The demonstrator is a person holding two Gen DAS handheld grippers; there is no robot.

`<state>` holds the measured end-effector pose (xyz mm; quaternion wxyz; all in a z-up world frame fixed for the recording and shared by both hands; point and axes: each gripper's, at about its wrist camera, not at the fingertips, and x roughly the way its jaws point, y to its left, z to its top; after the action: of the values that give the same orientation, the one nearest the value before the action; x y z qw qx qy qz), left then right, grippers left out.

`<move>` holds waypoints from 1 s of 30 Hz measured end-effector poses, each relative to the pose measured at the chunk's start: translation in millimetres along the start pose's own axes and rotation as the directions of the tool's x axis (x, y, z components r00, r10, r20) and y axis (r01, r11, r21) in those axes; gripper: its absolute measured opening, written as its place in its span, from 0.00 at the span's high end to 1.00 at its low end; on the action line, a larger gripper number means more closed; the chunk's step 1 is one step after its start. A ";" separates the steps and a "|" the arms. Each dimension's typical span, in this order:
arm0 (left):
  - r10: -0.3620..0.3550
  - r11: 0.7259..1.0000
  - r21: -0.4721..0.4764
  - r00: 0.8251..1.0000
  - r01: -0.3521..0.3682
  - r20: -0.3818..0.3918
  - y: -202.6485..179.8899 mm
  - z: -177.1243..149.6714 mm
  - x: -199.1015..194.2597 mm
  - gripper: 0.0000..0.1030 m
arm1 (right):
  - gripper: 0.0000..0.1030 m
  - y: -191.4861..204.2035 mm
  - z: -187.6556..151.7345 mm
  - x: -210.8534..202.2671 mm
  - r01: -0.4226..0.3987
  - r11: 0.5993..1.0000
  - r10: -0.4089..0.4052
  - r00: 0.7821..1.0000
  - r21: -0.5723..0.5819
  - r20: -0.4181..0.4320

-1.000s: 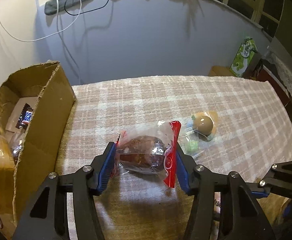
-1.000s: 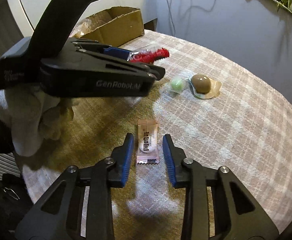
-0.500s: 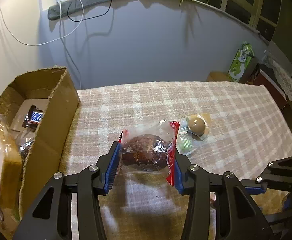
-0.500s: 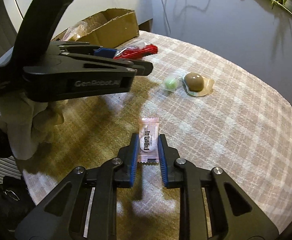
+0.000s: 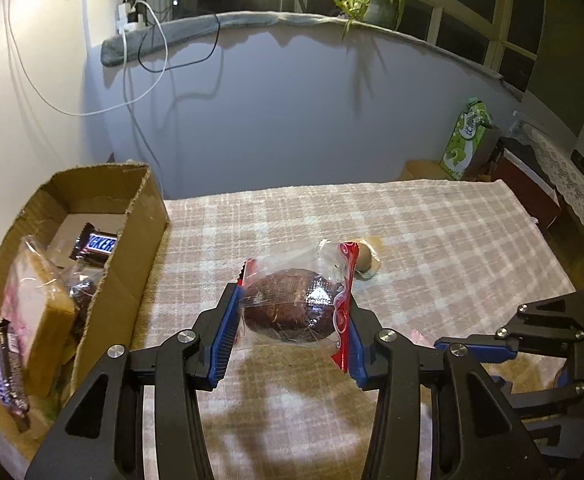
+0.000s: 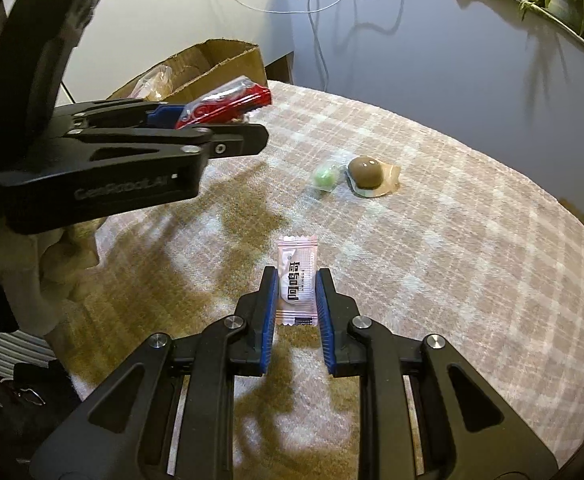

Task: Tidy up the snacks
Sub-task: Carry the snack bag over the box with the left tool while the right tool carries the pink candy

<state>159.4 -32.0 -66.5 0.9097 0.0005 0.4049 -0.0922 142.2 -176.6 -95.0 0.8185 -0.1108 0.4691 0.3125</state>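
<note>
The left gripper [image 5: 289,332], clamped on the wrapped brown cake [image 5: 292,304], now rides higher above the checked tablecloth [image 5: 432,240] and nearer the cardboard box [image 5: 139,232] at the left. The right gripper [image 6: 296,300] has narrowed from a wide gap, its blue pads [image 6: 269,312] now pressed against both long edges of the pink sachet [image 6: 296,280].

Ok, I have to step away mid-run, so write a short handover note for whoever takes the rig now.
Left gripper: shut on the wrapped cake, held above the cloth, beside the box.
Right gripper: shut on the pink sachet, low over the cloth.
Done: Snickers and other snacks are in the box.
Left: box the cake and sachet, then the green candy and brown egg pack.
</note>
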 end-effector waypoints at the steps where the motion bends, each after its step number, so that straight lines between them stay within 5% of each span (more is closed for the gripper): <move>1: -0.001 1.000 0.001 1.000 0.001 0.005 -0.7 -0.3 -2.7 0.56 | 0.81 -0.1 -1.0 -1.4 0.001 1.000 -0.001 1.000 0.002 0.001; 16: -0.012 1.000 -0.001 0.997 0.012 0.070 2.6 -3.3 -35.7 0.56 | 0.81 5.9 2.7 -22.4 0.024 1.000 -0.024 0.999 0.007 0.033; 30: 0.017 0.997 -0.072 0.992 -0.008 0.125 42.4 -7.2 -66.1 0.56 | 0.81 33.9 42.7 -26.1 0.010 0.999 -0.007 0.996 -0.039 0.088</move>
<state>117.9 21.3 -25.8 0.9333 -0.0352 0.3501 -0.0718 141.6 -140.5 -46.5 0.8372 -0.1153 0.4260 0.3229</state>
